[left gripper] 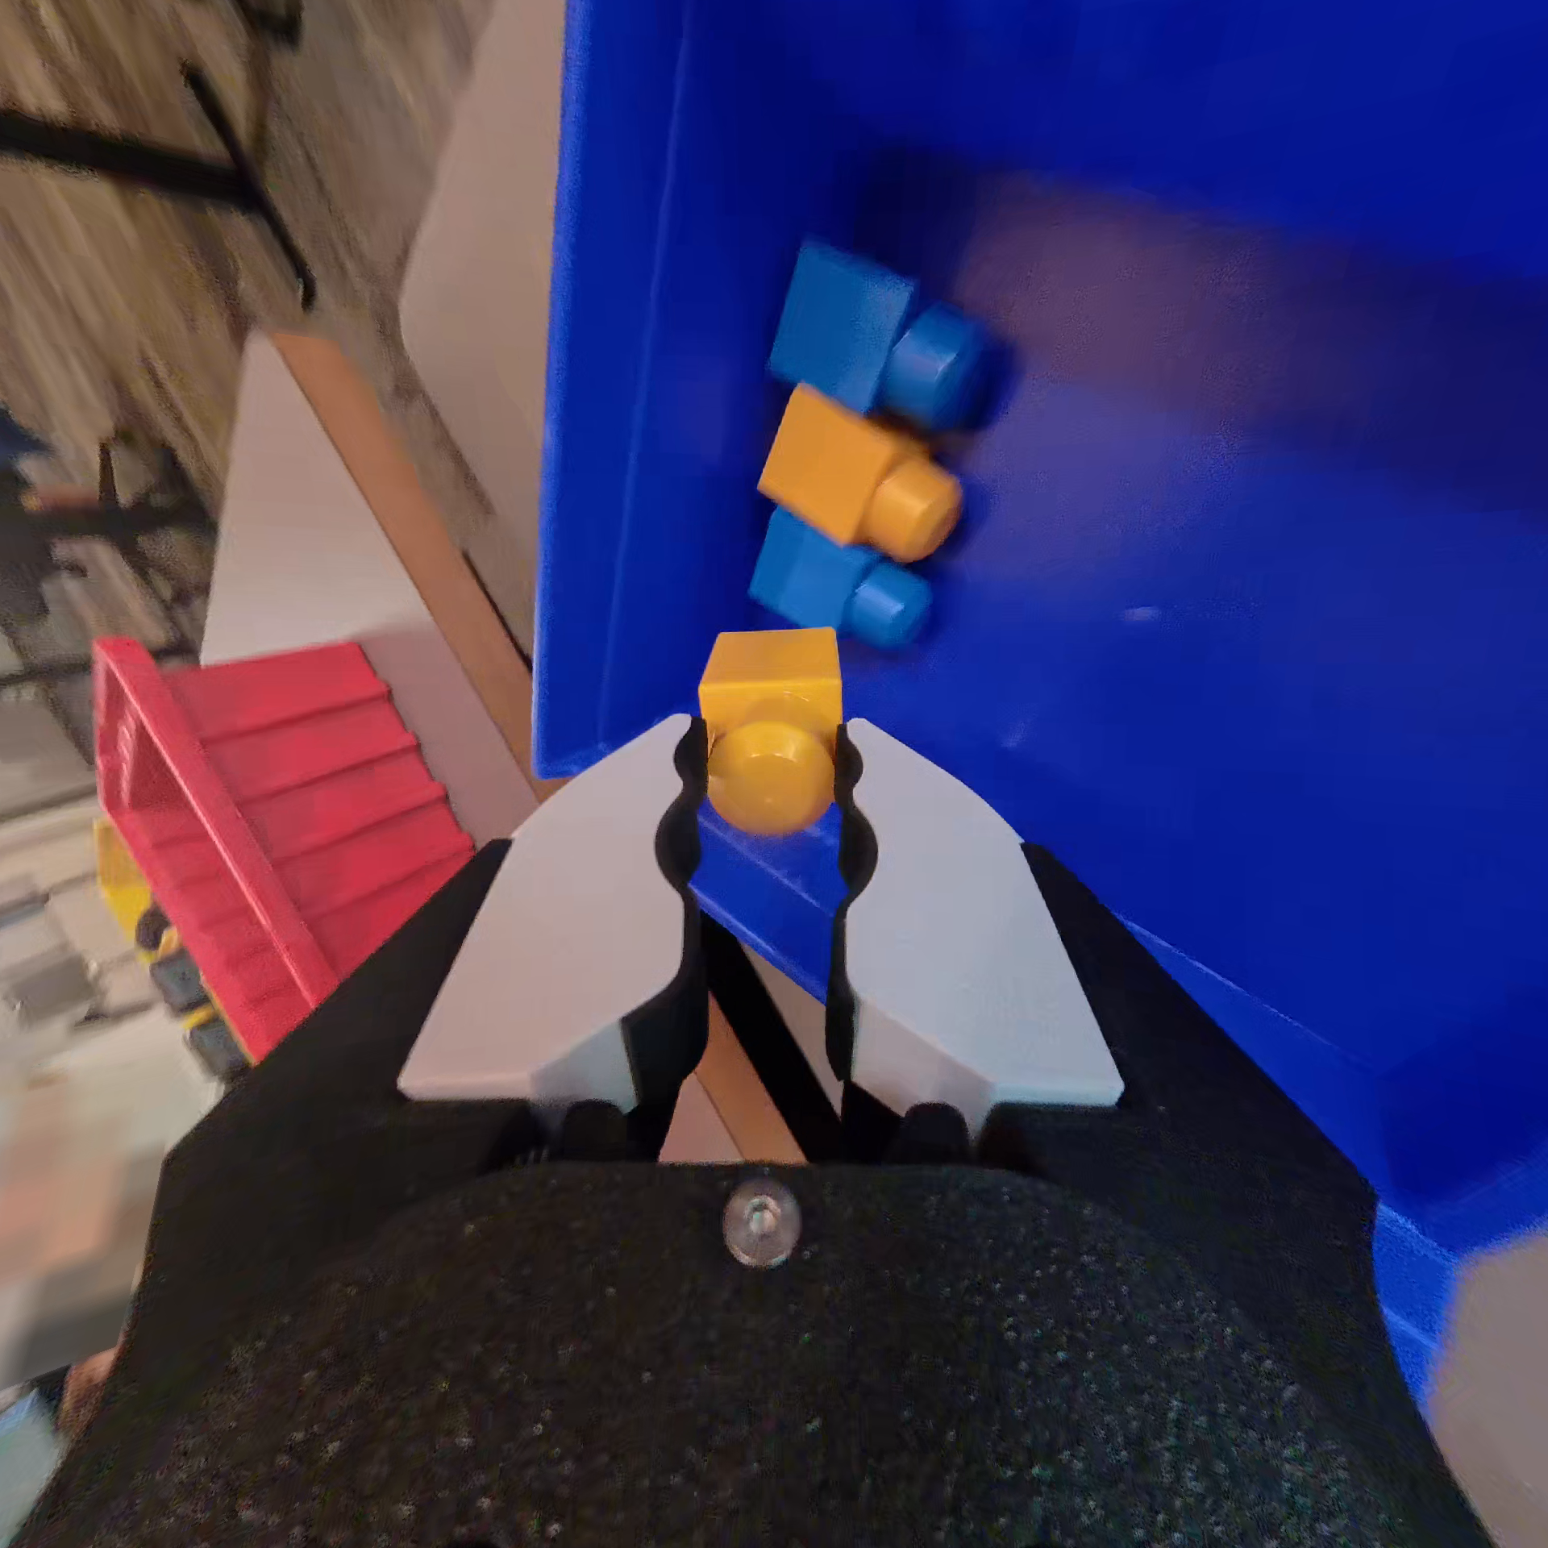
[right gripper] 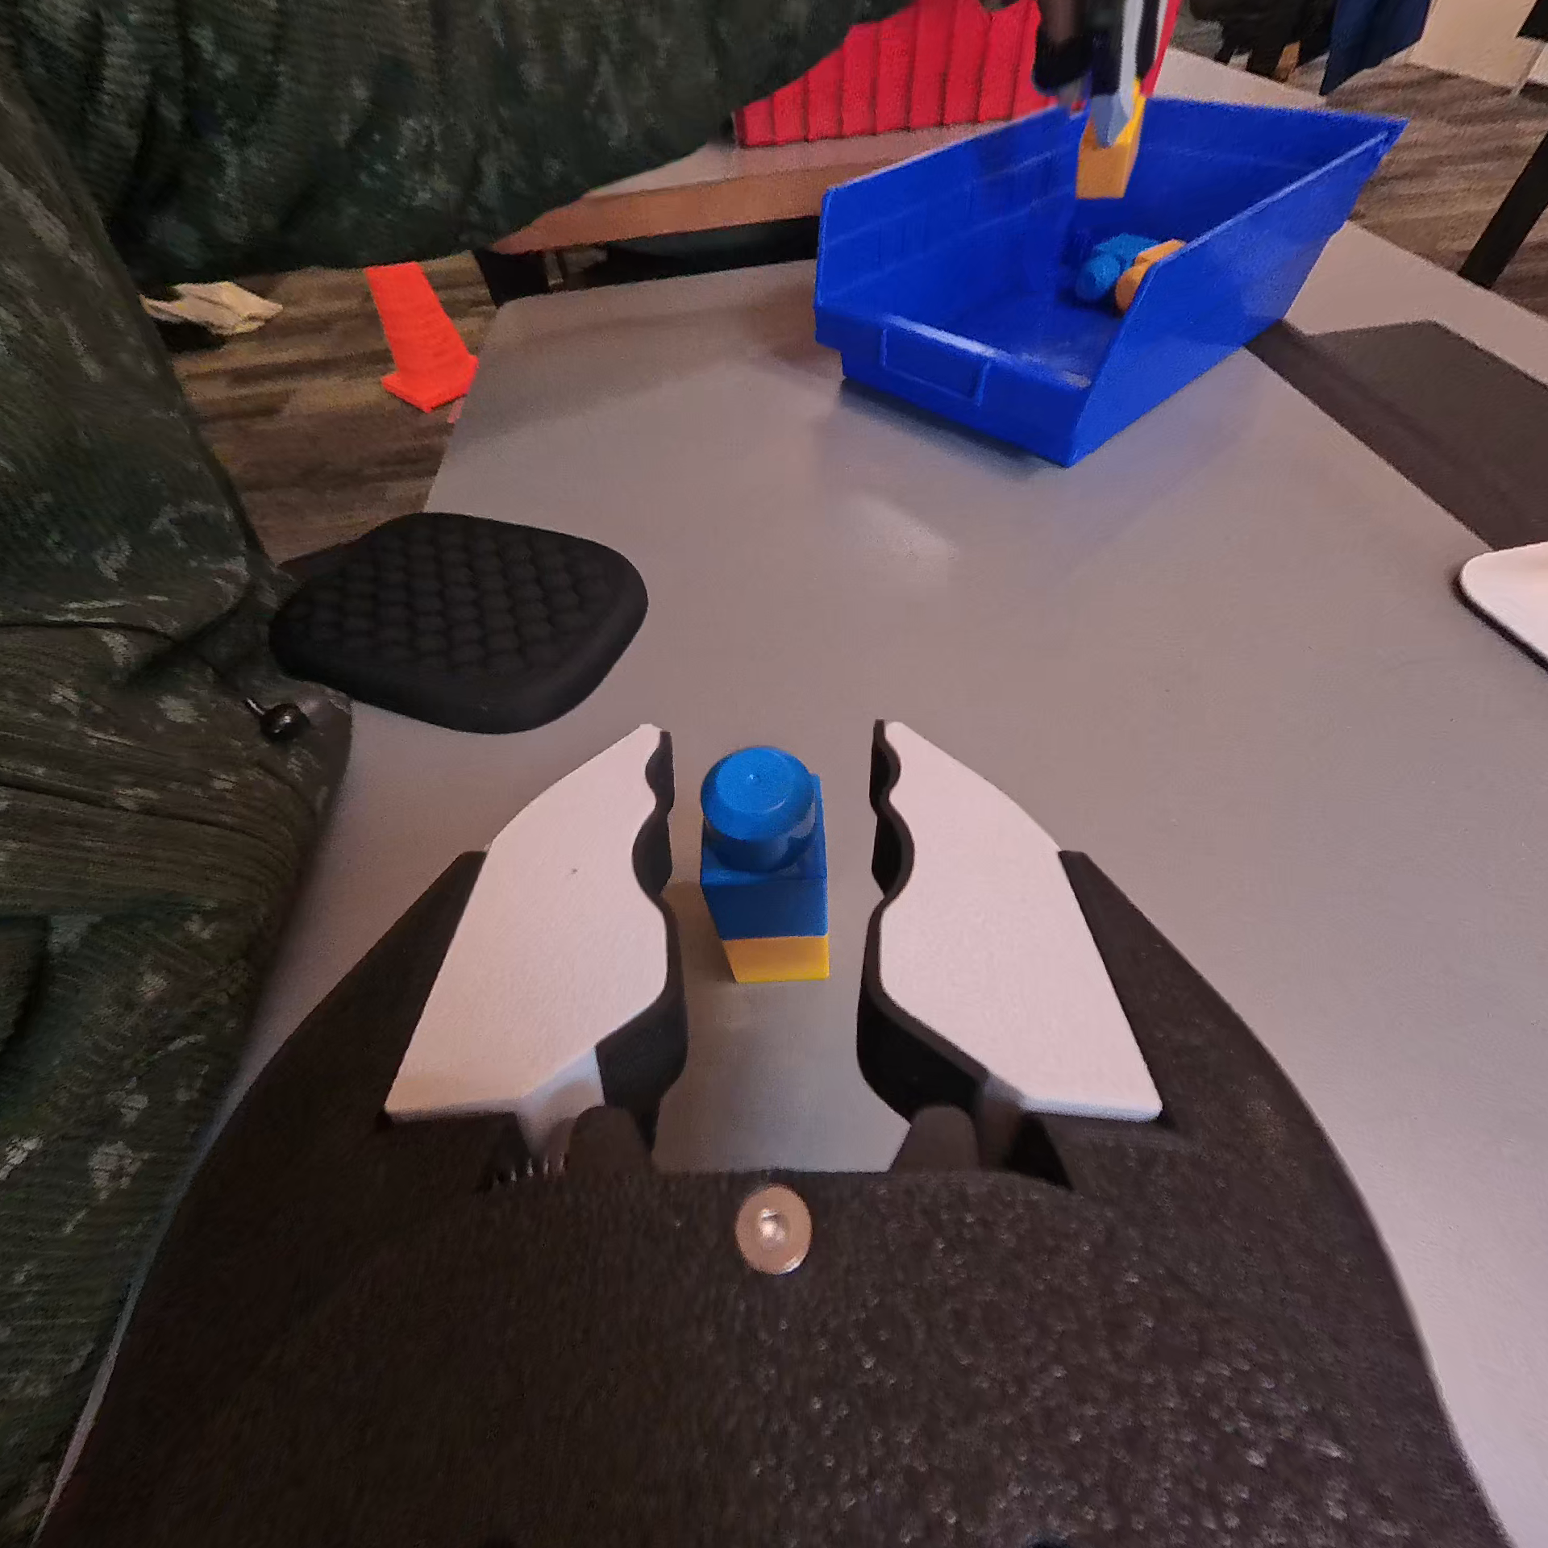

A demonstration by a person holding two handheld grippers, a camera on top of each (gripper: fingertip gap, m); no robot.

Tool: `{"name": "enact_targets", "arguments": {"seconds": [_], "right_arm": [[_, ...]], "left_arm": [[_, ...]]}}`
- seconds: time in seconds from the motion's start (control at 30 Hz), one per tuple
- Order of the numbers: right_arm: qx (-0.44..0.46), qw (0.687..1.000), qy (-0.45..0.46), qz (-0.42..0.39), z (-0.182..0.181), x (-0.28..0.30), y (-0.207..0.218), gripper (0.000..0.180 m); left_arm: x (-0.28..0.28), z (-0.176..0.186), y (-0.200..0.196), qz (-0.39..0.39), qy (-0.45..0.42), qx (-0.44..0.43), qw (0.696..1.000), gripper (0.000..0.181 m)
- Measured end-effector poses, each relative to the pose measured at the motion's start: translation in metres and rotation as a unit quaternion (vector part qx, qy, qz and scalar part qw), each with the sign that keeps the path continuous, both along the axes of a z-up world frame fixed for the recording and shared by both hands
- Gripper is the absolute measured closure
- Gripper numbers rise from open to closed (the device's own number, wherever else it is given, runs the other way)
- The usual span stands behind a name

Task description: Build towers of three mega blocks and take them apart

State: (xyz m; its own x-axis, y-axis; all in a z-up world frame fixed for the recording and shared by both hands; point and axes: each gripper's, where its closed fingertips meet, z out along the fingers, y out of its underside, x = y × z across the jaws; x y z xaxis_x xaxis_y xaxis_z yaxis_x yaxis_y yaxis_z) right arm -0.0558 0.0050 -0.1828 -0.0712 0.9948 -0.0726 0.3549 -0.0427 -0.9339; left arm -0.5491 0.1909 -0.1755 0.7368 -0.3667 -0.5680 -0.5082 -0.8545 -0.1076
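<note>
My left gripper (left gripper: 766, 758) is shut on a yellow block (left gripper: 769, 724), held above the inside of the blue bin (left gripper: 1256, 754). Three loose blocks lie in the bin: a blue block (left gripper: 871, 335), an orange-yellow block (left gripper: 854, 473) and another blue block (left gripper: 829, 578). In the right wrist view my right gripper (right gripper: 771, 754) is open, its fingers either side of a two-block stack on the grey table (right gripper: 1047, 670): a blue block (right gripper: 764, 854) on a yellow block (right gripper: 779, 959). The left gripper with its yellow block (right gripper: 1106, 159) shows over the blue bin (right gripper: 963, 335).
A red ribbed bin (left gripper: 276, 804) stands beyond the blue bin, also seen in the right wrist view (right gripper: 905, 75). A black honeycomb pad (right gripper: 461, 620) overhangs the table's left edge. An orange cone (right gripper: 423, 335) stands on the floor. A white object (right gripper: 1512, 595) sits at the right edge. My right fingertips sit around 55 cm from my left ones. From either gripper's tips it is about 35 cm to the white object (right gripper: 1512, 595).
</note>
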Motion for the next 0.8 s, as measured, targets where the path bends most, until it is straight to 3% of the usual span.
{"name": "enact_targets", "arguments": {"seconds": [0.1, 0.23, 0.47, 0.57, 0.67, 0.8], "right_arm": [[0.014, 0.999, 0.025, -0.017, 0.012, -0.001, 0.003, 0.134], [0.02, 0.997, 0.06, -0.044, 0.031, -0.002, 0.007, 0.132], [0.084, 0.994, 0.031, -0.055, 0.037, -0.008, -0.005, 0.131], [0.143, 0.988, -0.011, -0.053, 0.028, -0.011, -0.011, 0.126], [0.192, 0.978, -0.049, -0.06, 0.016, -0.011, -0.009, 0.125], [0.21, 0.975, -0.042, -0.065, 0.022, -0.005, -0.005, 0.143]], "left_arm": [[0.083, 0.037, -0.01, -0.1, -0.081, 0.044, 0.991, 0.152], [0.23, 0.063, -0.053, -0.279, -0.157, 0.059, 0.945, 0.152], [0.435, 0.028, -0.159, -0.518, -0.158, -0.009, 0.84, 0.152], [0.477, 0.016, -0.185, -0.566, -0.153, -0.04, 0.809, 0.152], [0.493, 0.017, -0.195, -0.583, -0.15, -0.059, 0.796, 0.152], [0.498, 0.025, -0.196, -0.584, -0.17, -0.051, 0.792, 0.152]]}}
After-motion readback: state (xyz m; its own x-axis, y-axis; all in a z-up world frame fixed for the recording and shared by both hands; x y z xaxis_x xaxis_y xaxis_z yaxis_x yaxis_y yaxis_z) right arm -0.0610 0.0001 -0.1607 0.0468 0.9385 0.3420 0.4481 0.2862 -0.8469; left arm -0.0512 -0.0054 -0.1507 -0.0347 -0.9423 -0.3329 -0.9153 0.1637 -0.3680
